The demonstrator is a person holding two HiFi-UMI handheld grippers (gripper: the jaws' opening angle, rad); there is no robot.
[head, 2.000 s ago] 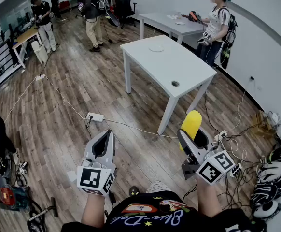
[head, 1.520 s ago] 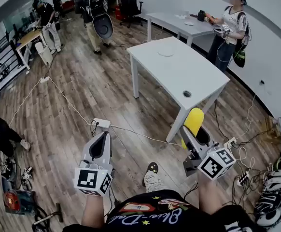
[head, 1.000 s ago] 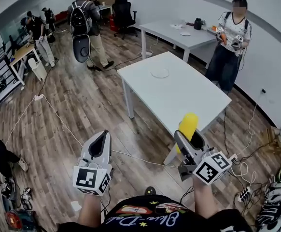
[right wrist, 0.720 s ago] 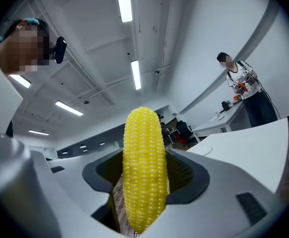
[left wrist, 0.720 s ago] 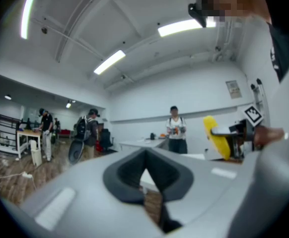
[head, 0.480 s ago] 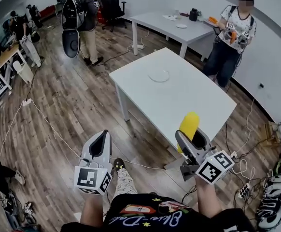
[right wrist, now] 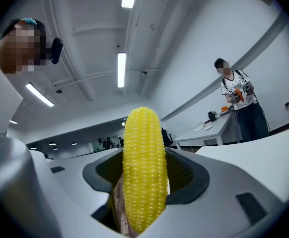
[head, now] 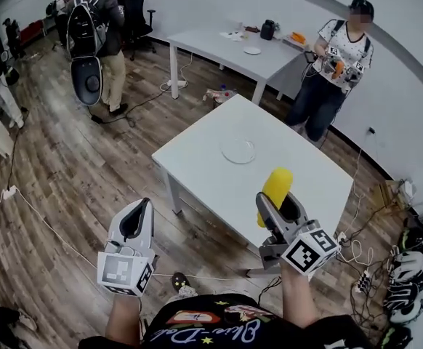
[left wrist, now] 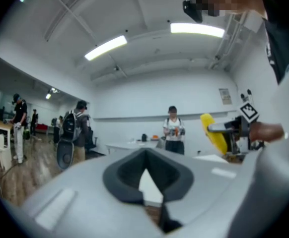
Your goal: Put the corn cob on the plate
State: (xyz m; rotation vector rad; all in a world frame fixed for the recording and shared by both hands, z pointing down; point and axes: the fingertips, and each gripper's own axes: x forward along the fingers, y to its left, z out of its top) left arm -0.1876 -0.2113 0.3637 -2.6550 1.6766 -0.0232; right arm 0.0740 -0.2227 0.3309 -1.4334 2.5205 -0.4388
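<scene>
A yellow corn cob (head: pixel 276 186) stands upright between the jaws of my right gripper (head: pixel 279 206), which is shut on it. It hangs over the near edge of the white table (head: pixel 197 169). A clear round plate (head: pixel 238 150) lies near the table's middle, a short way beyond the cob. In the right gripper view the corn cob (right wrist: pixel 143 167) fills the gap of the right gripper (right wrist: pixel 144 185). My left gripper (head: pixel 136 218) is shut and holds nothing, over the wooden floor left of the table. The left gripper (left wrist: pixel 147 180) sees the corn cob (left wrist: pixel 213 133) at its right.
A person (head: pixel 326 67) with grippers stands beyond the table's far right corner. A second white table (head: pixel 226 48) with small items stands at the back. A person with a backpack (head: pixel 94 31) stands far left. Cables (head: pixel 353 249) and helmets (head: pixel 404 297) lie on the floor at right.
I have walked up to the white table; it and the plate now lie right before the grippers. The corn cob stays gripped in the right gripper. The left gripper stays shut.
</scene>
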